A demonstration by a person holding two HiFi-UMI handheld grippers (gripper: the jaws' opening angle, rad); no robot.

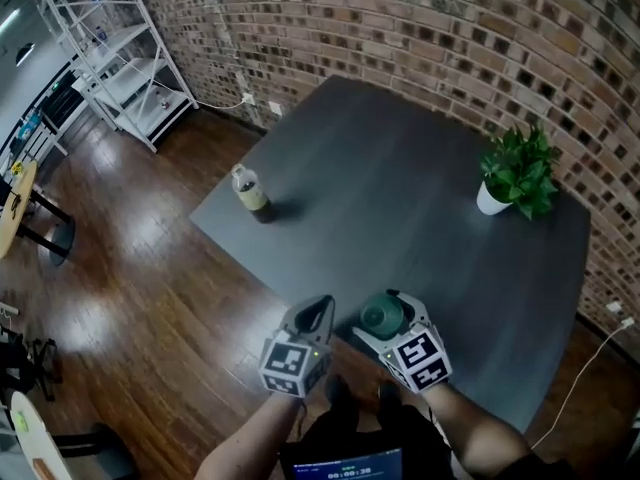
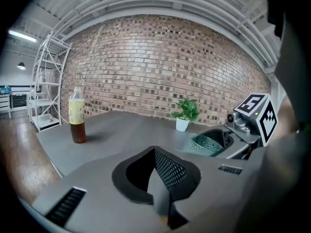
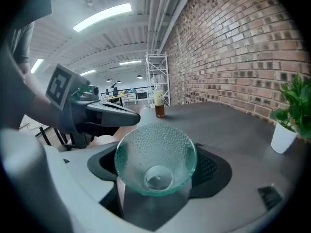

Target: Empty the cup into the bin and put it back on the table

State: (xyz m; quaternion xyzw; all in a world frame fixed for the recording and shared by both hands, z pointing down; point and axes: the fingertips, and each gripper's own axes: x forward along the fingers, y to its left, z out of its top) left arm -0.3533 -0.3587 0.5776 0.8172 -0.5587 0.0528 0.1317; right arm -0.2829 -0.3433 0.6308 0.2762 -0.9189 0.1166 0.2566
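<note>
- Head view: my right gripper (image 1: 388, 310) has the green glass cup (image 1: 381, 316) clamped between jaws spread wide, over the near edge of the dark matte table (image 1: 400, 198). My left gripper (image 1: 318, 314) hangs just beside it with jaws together and nothing in them. A bottle (image 1: 249, 190) and a potted plant (image 1: 518, 173) stand well apart farther out on the table. No bin shows
- Left gripper view: my own black, mesh-textured pads meet with nothing between them. The cup shows at the right in the other gripper, its wall dimpled and see-through
- Right gripper view: I look straight into the cup's mouth. It is a flared tumbler of pale green glass, studded all over with small bumps, narrowing to a thick round base, and I see nothing inside it. The pads press on its outer wall from both sides
- Handling, as I judge it: light, rigid, brittle glass, slick but for the bumps that give the pads some bite. The flare could let it slide, so I would grip low on the wall and set it down softly, base first
</note>
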